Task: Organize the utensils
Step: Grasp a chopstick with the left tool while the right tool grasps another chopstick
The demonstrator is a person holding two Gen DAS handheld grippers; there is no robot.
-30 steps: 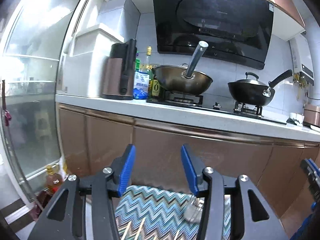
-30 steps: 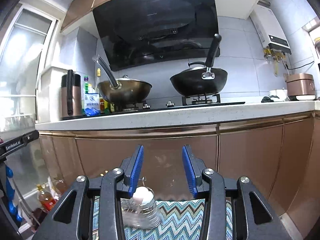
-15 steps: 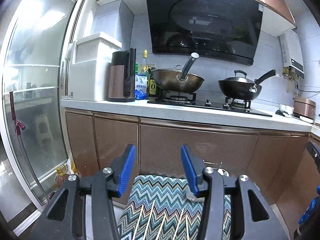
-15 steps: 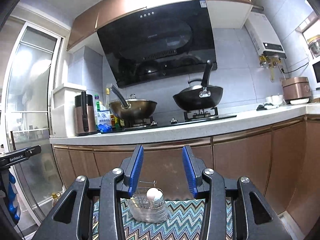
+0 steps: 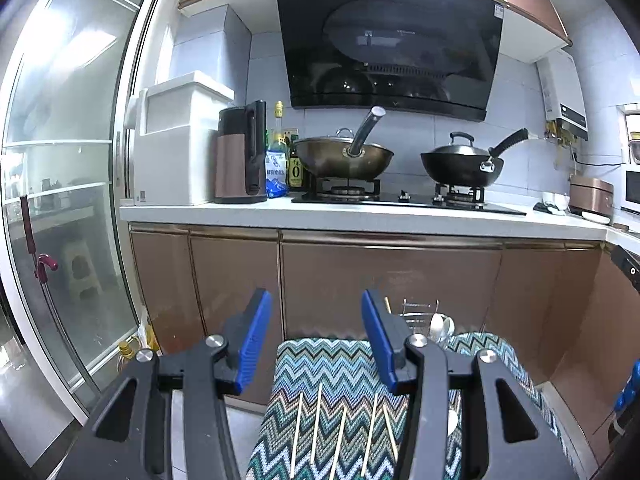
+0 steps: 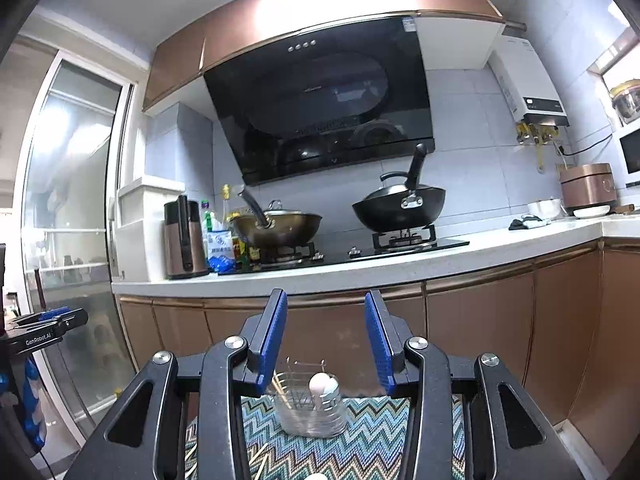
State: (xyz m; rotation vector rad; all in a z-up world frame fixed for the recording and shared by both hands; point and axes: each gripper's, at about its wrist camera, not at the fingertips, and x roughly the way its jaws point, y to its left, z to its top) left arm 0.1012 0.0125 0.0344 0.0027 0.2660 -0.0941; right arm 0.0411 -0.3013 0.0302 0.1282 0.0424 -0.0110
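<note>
Several pale wooden chopsticks [image 5: 340, 436] lie side by side on a zigzag-patterned cloth [image 5: 332, 368]. My left gripper [image 5: 316, 340] is open and empty above them. A wire utensil holder [image 6: 308, 408] stands at the cloth's far end with a white spoon [image 6: 320, 384] and a chopstick in it; it also shows in the left wrist view [image 5: 424, 316]. My right gripper [image 6: 326, 340] is open and empty, above and before the holder. A chopstick end [image 6: 260, 452] lies on the cloth [image 6: 360, 440] below it.
A kitchen counter [image 5: 360, 216] with brown cabinets [image 5: 384, 280] runs behind the cloth. Two woks [image 5: 344, 156] sit on the stove. A kettle [image 5: 240, 160] and bottles stand to their left. A glass sliding door [image 5: 60, 200] is on the left.
Both grippers have pulled back and tilted down, so more of the cloth, the chopsticks and the holder show. Both stay open and empty.
</note>
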